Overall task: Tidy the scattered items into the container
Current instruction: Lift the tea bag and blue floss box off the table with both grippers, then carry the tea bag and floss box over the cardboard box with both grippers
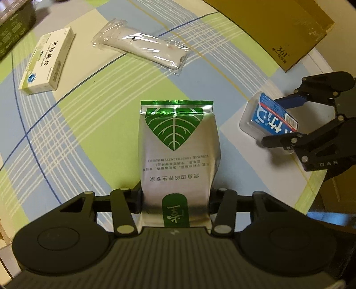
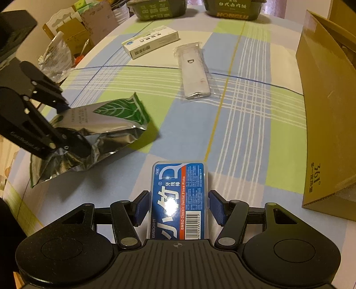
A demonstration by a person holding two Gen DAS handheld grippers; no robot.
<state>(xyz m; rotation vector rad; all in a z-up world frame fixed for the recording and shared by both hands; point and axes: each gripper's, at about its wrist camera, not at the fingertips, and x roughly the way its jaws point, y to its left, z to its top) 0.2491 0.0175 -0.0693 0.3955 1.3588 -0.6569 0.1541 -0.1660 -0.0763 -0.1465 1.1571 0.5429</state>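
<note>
A silver foil pouch [image 1: 178, 151] with a green leaf print sits between my left gripper's [image 1: 175, 200] fingers, which are shut on its lower end. In the right wrist view the same pouch [image 2: 100, 122] hangs crumpled from the left gripper [image 2: 69, 124], just above the tablecloth. My right gripper [image 2: 179, 206] is shut on a clear box of blue-labelled floss picks [image 2: 180, 200]; the left wrist view shows that box [image 1: 267, 117] tilted in the right gripper [image 1: 282, 121]. The brown cardboard container [image 2: 322, 111] stands at the right, and in the left wrist view the cardboard container [image 1: 278, 26] is at the far right.
A white medicine box [image 2: 151, 42] and a white device in a clear wrapper [image 2: 195, 73] lie on the plaid tablecloth [image 2: 244, 133]. Two dark green food boxes [image 2: 233, 9] stand at the far edge. Cardboard clutter [image 2: 66, 33] lies beyond the table's left edge.
</note>
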